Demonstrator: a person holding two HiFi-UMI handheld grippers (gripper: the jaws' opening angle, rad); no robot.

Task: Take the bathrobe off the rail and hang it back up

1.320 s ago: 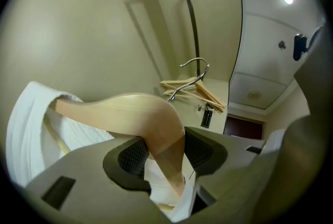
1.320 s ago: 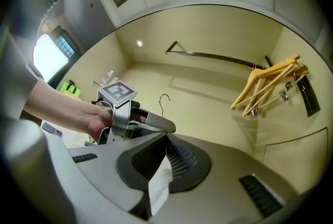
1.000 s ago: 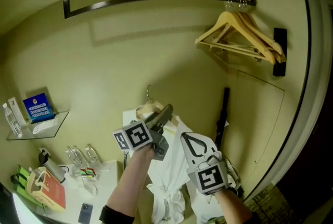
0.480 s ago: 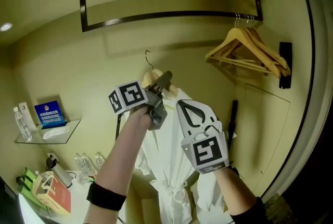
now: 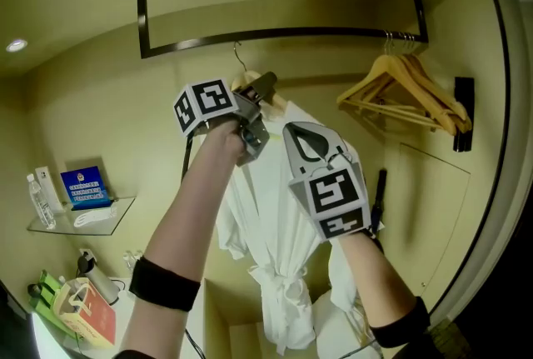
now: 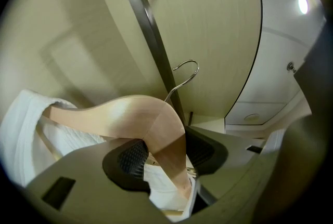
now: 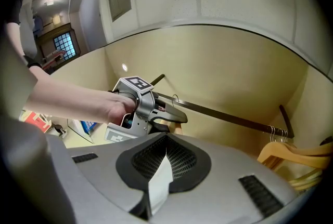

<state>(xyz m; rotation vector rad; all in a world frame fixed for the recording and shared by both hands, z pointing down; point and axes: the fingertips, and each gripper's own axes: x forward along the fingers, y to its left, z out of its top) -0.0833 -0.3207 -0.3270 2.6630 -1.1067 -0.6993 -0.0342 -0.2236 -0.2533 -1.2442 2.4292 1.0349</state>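
Observation:
A white bathrobe (image 5: 279, 224) hangs from a wooden hanger (image 5: 250, 84) that I hold up high. My left gripper (image 5: 265, 87) is shut on the hanger (image 6: 130, 114) near its neck, both pads against the wood. The hanger's wire hook (image 6: 187, 69) stands close beside the dark rail (image 6: 151, 36); I cannot tell whether they touch. In the head view the hook (image 5: 240, 56) is just under the rail (image 5: 333, 32). My right gripper (image 5: 306, 134) is shut on a fold of the robe's white cloth (image 7: 158, 184), a little below and right of the left gripper (image 7: 151, 106).
Several empty wooden hangers (image 5: 412, 91) hang at the rail's right end. A glass shelf (image 5: 79, 216) with a bottle and a blue card is on the left wall. Below it is a counter with a red box (image 5: 79, 311). A black fitting (image 5: 464, 112) sits on the right wall.
Both grippers have risen with the hanger and robe. The hook has come from well below the rail up to just under it. The robe now hangs full length.

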